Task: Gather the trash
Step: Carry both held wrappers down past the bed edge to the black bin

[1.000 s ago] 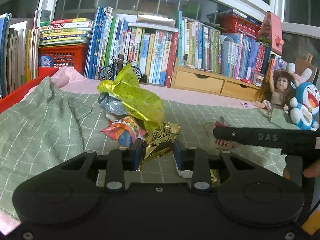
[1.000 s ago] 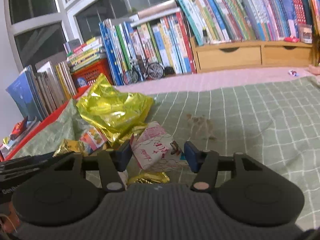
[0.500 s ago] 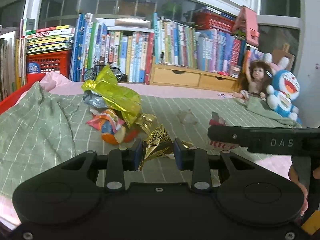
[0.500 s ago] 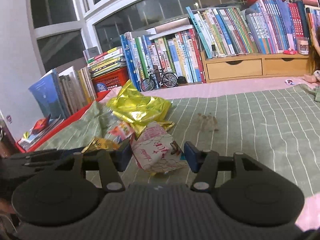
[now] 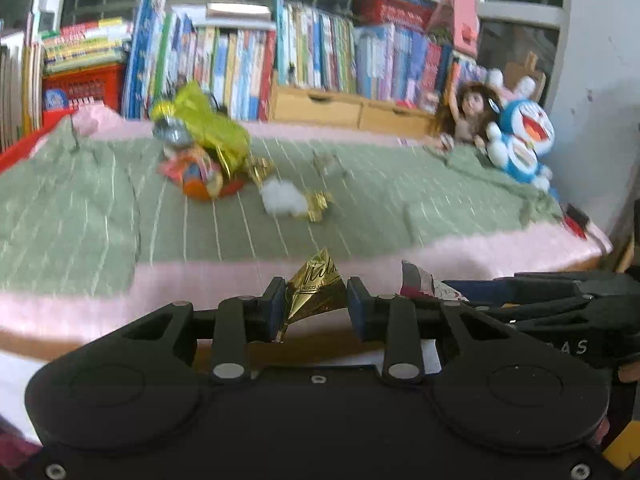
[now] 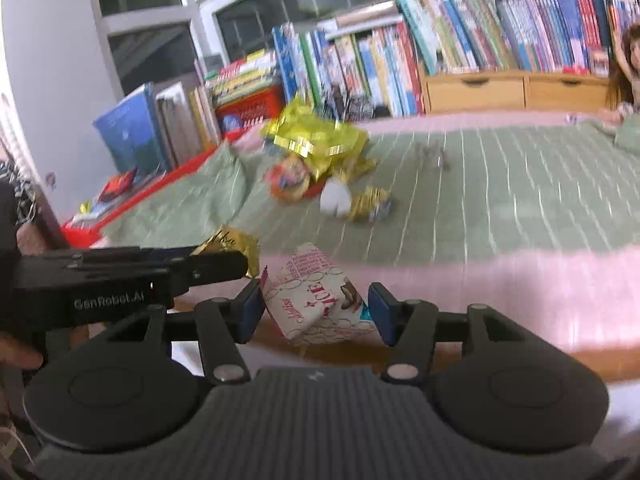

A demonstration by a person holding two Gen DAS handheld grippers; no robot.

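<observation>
My left gripper (image 5: 316,304) is shut on a gold chocolate wrapper (image 5: 314,292), held in the air just off the bed's near edge. My right gripper (image 6: 316,308) is shut on a crumpled white wrapper with red print (image 6: 316,300). In the right wrist view the left gripper (image 6: 224,260) sits to the left with the gold wrapper (image 6: 230,246). On the green checked blanket (image 5: 360,216) lie a large yellow foil bag (image 5: 208,132), an orange snack packet (image 5: 200,172), a white tissue wad (image 5: 280,200) and a small gold wrapper (image 5: 318,204).
Rows of books (image 5: 240,64) and a wooden drawer unit (image 5: 348,108) line the far wall. A red basket (image 5: 84,88) stands at the back left. A doll (image 5: 466,116) and a blue plush toy (image 5: 520,144) sit at the right. The pink mattress edge (image 5: 200,280) runs in front.
Both grippers have pulled back from the trash pile to beyond the bed's near edge, each still holding its wrapper. The pile now lies farther away, with the tissue wad and small gold wrapper uncovered.
</observation>
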